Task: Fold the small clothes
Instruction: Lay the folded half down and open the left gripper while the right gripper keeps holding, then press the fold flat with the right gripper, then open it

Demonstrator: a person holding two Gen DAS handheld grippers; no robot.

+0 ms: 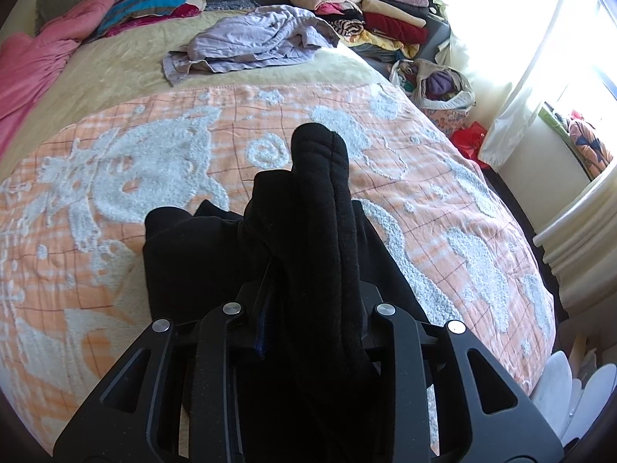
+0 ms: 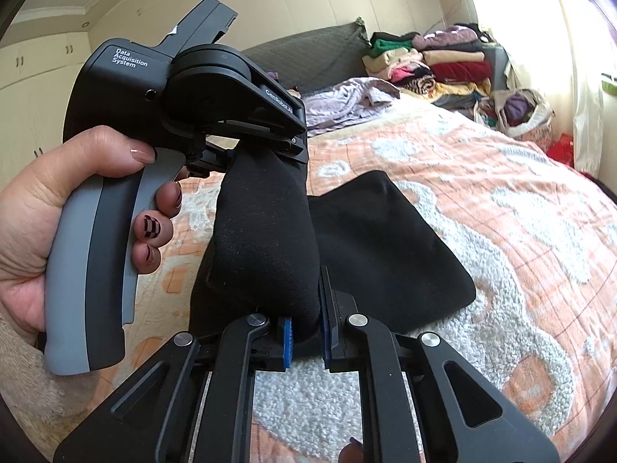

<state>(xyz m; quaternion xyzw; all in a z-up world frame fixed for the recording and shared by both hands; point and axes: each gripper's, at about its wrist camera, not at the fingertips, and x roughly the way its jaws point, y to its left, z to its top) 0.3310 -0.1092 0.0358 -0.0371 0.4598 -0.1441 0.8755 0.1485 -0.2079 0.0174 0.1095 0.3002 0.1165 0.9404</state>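
A big bed [image 2: 520,231] with an orange and white blanket [image 1: 115,177] fills the room. Piles of folded clothes [image 1: 370,11] sit at the far end, with a crumpled purple cloth [image 1: 254,38] near them. A small black garment [image 2: 385,247] lies partly on the blanket, one end lifted. The left gripper [image 2: 270,150], held by a hand [image 2: 34,212], pinches its top. The right gripper [image 2: 306,332] is closed on the lower fold
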